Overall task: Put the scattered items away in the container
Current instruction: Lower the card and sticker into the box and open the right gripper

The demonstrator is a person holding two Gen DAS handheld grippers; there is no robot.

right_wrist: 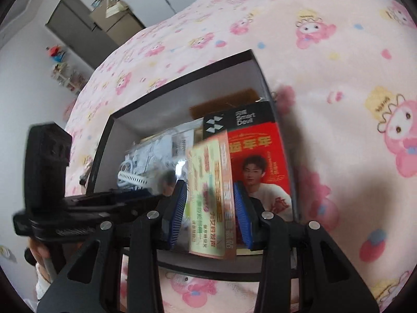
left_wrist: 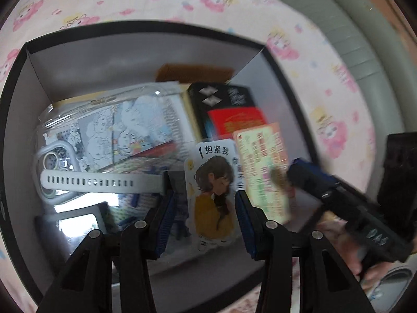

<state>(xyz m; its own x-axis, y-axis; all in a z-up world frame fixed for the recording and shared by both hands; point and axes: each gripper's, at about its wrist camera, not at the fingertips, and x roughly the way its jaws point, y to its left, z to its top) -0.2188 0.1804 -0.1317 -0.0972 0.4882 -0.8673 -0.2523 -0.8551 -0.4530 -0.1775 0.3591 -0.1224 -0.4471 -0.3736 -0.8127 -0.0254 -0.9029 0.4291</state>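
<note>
Even, soft daylight in both views, moderately bright; strong fisheye bending, box rim (left_wrist: 146,30) bowed, dark vignette at all corners; glare patches on clear plastic sleeve (left_wrist: 109,120) inside box, brightest low and left of it near box wall; motion blur on pale card (left_wrist: 263,172) right of sleeve and on right gripper (left_wrist: 307,172) beyond it; right wrist view: same card (right_wrist: 208,195) smeared, soft shadow on pink bedsheet (right_wrist: 338,156) right of box (right_wrist: 182,78); room background left of box slightly soft.
</note>
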